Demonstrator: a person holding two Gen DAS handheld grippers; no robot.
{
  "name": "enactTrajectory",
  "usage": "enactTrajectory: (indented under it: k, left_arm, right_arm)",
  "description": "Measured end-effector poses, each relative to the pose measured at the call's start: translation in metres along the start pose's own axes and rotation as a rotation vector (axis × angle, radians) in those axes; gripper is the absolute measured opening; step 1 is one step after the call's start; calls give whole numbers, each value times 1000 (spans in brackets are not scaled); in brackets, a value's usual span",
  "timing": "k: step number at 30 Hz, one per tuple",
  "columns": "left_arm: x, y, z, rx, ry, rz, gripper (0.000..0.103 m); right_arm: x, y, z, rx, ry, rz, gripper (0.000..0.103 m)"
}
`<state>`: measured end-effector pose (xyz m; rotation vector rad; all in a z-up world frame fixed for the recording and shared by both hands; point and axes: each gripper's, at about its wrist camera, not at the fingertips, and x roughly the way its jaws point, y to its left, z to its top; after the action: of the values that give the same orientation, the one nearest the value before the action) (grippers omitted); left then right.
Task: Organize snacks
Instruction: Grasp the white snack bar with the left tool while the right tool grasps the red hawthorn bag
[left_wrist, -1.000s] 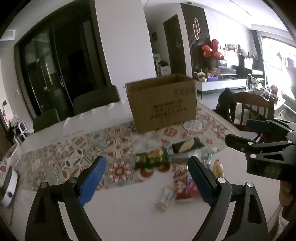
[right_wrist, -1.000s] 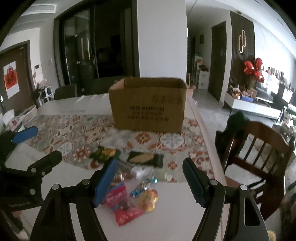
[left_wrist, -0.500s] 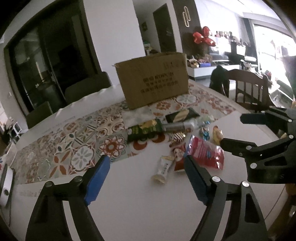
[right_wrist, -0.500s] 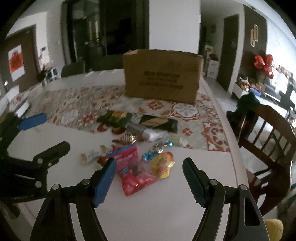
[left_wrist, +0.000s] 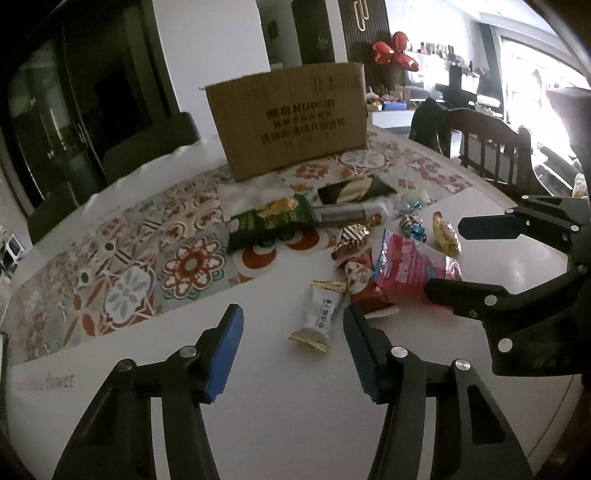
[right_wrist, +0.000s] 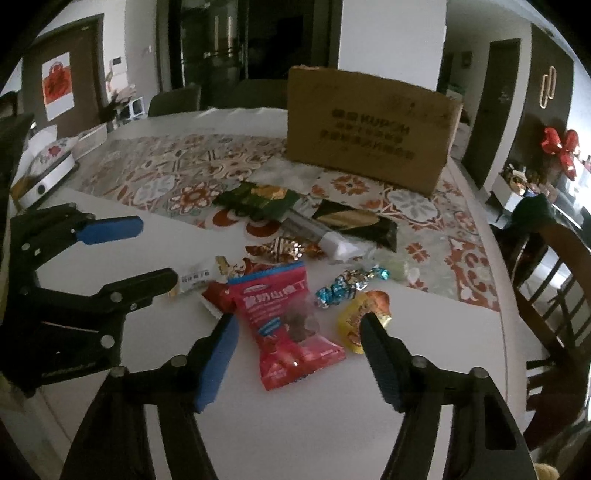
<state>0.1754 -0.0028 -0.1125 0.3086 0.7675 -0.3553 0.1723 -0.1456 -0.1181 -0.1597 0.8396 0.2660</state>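
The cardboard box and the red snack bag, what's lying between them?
Right wrist view: between the cardboard box and red snack bag lie a dark wafer packet and silver tube.

Reading "flower" in faint print near the desk's (left_wrist: 280, 435) near-left edge; showing "KUP" amid blurred characters on the cardboard box (right_wrist: 369, 129).

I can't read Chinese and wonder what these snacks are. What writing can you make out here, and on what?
"flower": end of a faint printed word on the white table; its start is blurred.
"KUPON", roughly: on the cardboard box; the Chinese lines under it are blurred.
Red snack bag: large white Chinese characters, too blurred to quote.
White candy wrapper: vertical Chinese characters, too small.
Green packet: nothing readable.
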Motion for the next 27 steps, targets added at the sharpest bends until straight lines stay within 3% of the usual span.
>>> enactTrajectory:
  k: [7,15,22,27]
  left_arm:
    - [18,3,2,-38,48,-62,44]
    - [32,3,5,-80,88,-119,39]
    - [34,3,4,-111,110,-153,20]
    - [33,3,4,-131,111,-154,19]
  right_arm:
    - [11,-1,1,-10,17,18,64]
    - [22,-6,3,29,45,70,57]
    - [25,-8,4,54,50,95,46]
    - [23,-8,2,67,44,100,38]
